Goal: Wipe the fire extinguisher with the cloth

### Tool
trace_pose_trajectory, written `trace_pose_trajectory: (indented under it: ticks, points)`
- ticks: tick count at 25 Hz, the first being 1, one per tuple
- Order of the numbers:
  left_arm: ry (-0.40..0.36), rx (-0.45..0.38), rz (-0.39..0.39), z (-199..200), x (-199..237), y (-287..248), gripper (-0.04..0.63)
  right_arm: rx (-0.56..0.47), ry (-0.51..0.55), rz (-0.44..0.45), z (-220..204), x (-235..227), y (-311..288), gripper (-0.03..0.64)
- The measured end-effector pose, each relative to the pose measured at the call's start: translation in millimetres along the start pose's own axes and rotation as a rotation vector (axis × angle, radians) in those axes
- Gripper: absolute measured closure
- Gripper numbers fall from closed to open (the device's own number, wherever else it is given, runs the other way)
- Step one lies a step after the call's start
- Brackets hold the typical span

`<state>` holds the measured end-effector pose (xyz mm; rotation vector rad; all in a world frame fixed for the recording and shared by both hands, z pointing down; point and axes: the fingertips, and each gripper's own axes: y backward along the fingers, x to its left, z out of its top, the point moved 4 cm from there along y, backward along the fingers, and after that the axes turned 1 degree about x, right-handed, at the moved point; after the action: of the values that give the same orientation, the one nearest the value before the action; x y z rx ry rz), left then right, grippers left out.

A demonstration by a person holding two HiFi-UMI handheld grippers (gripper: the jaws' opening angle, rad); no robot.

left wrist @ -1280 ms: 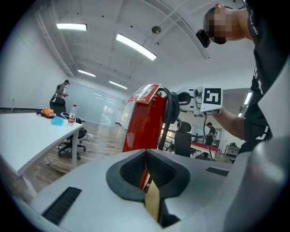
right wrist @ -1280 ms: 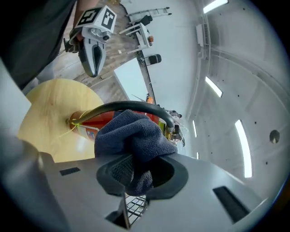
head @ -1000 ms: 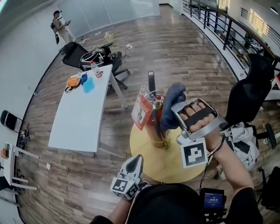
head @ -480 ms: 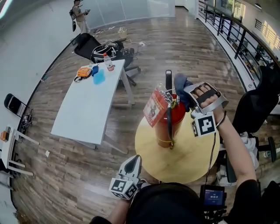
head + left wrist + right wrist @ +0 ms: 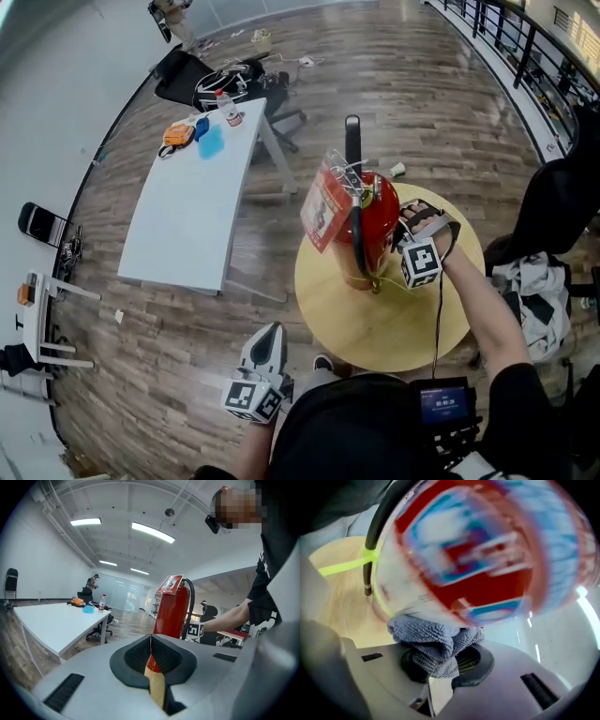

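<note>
The red fire extinguisher (image 5: pixel 370 225) stands up straight on the round yellow table (image 5: pixel 412 328), near the left edge of the tabletop. It has not moved.

The right gripper (image 5: pixel 405 246) has moved. A moment ago it was up high, by the top of the fire extinguisher, and the cloth poked up past the handle. Now it has come down to the right side of the red body. In the right gripper view its jaws are squeezed on the blue-grey cloth (image 5: pixel 433 641), and the cloth is pushed up against the fire extinguisher's label. That view is blurry. A black hose (image 5: pixel 356 244) hangs down the front of the fire extinguisher, with a yellow tie (image 5: pixel 347 564) around it. A red tag (image 5: pixel 322 211) sticks out near the top.

The left gripper (image 5: pixel 267 342) is in the same low spot as before, off the near left edge of the round table, close to the person's body. Its jaws are closed with nothing in them.

A long white table (image 5: pixel 187 225) stands well off to the left, with a water bottle (image 5: pixel 228 108) at its far end.
</note>
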<state>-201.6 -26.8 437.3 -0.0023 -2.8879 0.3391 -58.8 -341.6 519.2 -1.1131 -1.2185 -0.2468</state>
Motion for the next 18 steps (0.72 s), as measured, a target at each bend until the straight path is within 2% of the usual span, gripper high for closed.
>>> trace_pose_trajectory:
  ticks: [5,6,8,10,12,15,16,18]
  points:
    - [-0.015,0.036,-0.013,0,-8,-12,0.572,0.032,-0.076,0.259,-4,110,-26,0.548]
    - [-0.019,0.038,-0.021,0,-11,-14,0.572,0.036,-0.093,0.295,-2,133,-25,0.548]
    - [-0.024,0.044,-0.034,0,-14,-18,0.572,0.057,-0.174,0.296,5,157,-20,0.548]
    - [-0.021,0.056,-0.04,1,-16,-21,0.572,0.071,-0.328,0.285,15,160,-14,0.548]
    - [-0.016,0.064,-0.052,-2,-20,-24,0.572,0.038,-0.495,0.343,31,165,-2,0.548]
    - [-0.014,0.049,-0.078,-6,-25,-27,0.572,-0.043,-0.679,0.424,67,170,19,0.548]
    - [-0.014,0.043,-0.086,-6,-26,-28,0.572,-0.052,-0.763,0.418,74,165,23,0.548]
    - [-0.01,0.031,-0.096,-6,-28,-28,0.572,-0.066,-1.009,0.388,78,151,35,0.548]
